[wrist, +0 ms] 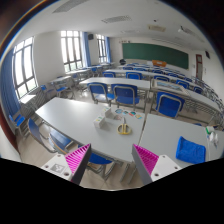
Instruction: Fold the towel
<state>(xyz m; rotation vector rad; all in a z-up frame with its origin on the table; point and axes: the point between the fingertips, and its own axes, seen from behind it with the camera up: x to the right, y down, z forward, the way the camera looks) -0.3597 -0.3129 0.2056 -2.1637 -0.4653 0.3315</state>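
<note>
The tongs (117, 160) are held high above a classroom, their two fingers spread wide with nothing between them; the pink pads (78, 158) face each other across open air. Below and ahead lies a long white surface (85, 112), and to the right of it, across a narrow aisle, a second white surface (170, 130) of the same kind. On that second one, just beyond the right finger, rests a blue folded cloth (190, 150) (the towel, as far as can be told), lying flat near the close edge and well apart from the tongs. A few small items (112, 122) stand at the far end of the long white surface, too small to name. Blue chairs (125, 93) are tucked in along the far sides, and more rows of desks and blue chairs run back toward a green chalkboard (155, 52) on the far wall. Tall windows (70, 48) let in daylight along the left wall.
</note>
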